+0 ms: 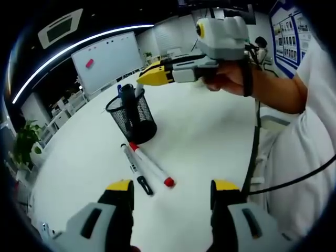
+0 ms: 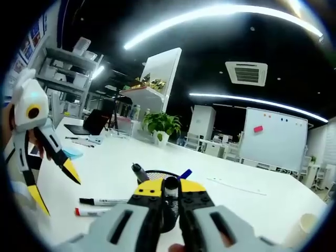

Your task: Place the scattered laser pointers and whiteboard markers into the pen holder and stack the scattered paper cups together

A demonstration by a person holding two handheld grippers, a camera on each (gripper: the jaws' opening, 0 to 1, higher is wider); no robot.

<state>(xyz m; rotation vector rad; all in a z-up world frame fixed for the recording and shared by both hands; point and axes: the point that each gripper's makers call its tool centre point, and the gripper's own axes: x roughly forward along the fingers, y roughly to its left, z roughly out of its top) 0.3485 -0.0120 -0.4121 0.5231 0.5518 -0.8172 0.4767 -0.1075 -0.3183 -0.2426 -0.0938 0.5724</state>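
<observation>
Right claw [image 2: 170, 193], closed on a black pen, hovers over the mesh pen holder [image 1: 132, 118] for release; left claw [image 1: 172, 195] open above two markers [image 1: 148, 164].

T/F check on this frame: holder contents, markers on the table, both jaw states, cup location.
1. The mesh pen holder stands upright with pens in it. True.
2. Two markers lie on the table beside the holder. True.
3. The left gripper is clamped on a marker. False: its jaws stand apart, with nothing between them.
4. The right gripper is wide open. False: its jaws are shut together.
5. A paper cup sits inside the pen holder. False: it stands on the table, apart.
</observation>
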